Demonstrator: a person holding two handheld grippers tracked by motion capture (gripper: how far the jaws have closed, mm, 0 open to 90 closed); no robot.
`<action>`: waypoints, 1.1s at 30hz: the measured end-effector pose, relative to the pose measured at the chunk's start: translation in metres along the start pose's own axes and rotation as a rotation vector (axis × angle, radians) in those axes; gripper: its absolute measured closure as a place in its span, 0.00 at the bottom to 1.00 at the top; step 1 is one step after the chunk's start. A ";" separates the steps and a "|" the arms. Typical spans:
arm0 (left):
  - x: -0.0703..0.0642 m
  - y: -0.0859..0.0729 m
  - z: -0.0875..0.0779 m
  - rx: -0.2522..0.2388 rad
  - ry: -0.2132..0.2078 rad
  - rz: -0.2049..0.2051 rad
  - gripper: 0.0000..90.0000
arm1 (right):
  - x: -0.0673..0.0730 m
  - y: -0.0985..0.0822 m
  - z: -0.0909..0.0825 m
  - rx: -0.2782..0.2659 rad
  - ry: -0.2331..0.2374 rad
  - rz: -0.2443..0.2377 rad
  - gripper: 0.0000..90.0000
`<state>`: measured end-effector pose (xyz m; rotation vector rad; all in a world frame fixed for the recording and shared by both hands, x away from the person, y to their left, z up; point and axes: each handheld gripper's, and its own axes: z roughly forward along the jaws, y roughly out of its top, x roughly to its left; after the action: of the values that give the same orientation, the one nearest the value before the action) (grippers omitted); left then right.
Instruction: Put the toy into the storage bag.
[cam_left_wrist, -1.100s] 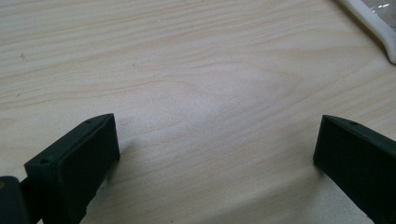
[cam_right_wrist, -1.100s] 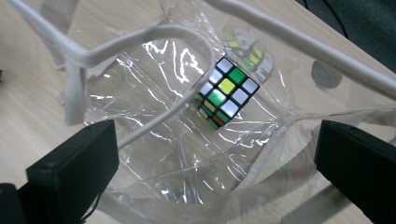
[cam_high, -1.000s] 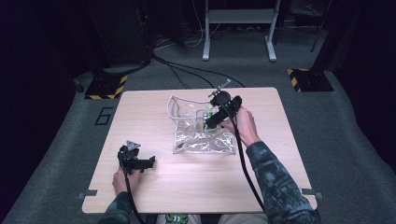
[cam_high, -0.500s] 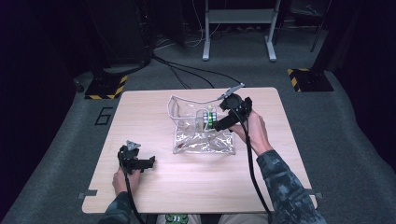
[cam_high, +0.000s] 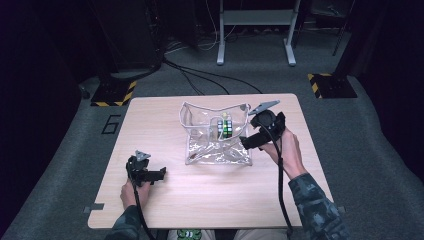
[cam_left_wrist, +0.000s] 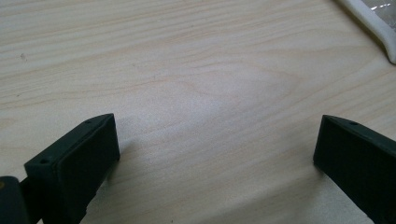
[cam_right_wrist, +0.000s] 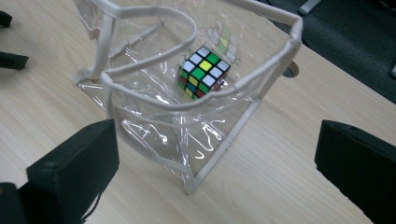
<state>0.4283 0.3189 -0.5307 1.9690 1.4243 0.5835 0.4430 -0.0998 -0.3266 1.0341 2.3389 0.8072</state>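
We're over a pale wooden table (cam_high: 210, 200), a clear plastic bag (cam_high: 216, 135) standing open on it. Inside the bag sits a puzzle cube (cam_right_wrist: 203, 72). Right gripper (cam_high: 248, 142) hovers just beside the bag, jaws apart. Left gripper (cam_high: 161, 175) rests well away from it, jaws wide too.

Table (cam_high: 210, 200): pale wood-grain top, rectangular; clear plastic bag (cam_high: 200, 150) with white piping standing on it, centre-rear; grey carpeted floor (cam_high: 65, 150) beneath.

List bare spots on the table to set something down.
Free: the table's near strip between the left gripper and the right forearm, and the left side beyond the clear bag. Crowded: the middle right, where the right gripper hangs by the bag holding the puzzle cube.
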 end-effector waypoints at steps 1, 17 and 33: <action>0.000 0.000 0.000 0.000 0.000 0.000 0.00 | -0.002 -0.003 -0.002 -0.004 -0.007 0.009 0.00; 0.000 0.000 0.000 -0.002 0.000 0.004 0.00 | -0.021 -0.061 -0.011 0.006 -0.034 0.139 0.00; 0.000 0.000 0.000 -0.003 0.001 0.002 0.00 | -0.031 -0.113 -0.003 0.014 -0.021 0.234 0.00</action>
<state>0.4283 0.3190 -0.5309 1.9686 1.4216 0.5876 0.4034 -0.1860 -0.3946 1.3335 2.2364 0.8607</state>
